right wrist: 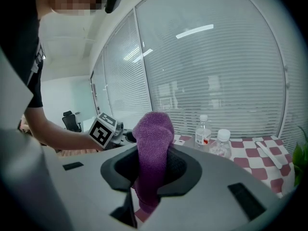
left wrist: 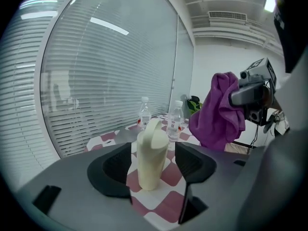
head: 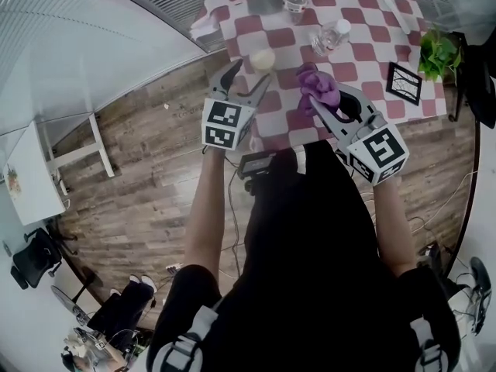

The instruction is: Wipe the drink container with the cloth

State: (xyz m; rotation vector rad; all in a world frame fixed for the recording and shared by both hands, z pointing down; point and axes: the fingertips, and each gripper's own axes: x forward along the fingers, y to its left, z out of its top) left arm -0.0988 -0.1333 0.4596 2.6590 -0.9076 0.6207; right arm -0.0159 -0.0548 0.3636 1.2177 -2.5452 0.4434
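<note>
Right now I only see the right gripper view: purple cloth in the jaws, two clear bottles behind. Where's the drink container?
Observer: The cream drink container stands upright on the checked table. It is framed between the open jaws of the left gripper, untouched.
Operator: Is my cloth on it yet?
Observer: No. Head view shows the purple cloth, clamped in the right gripper, off to the container's right and clear of it.
</note>
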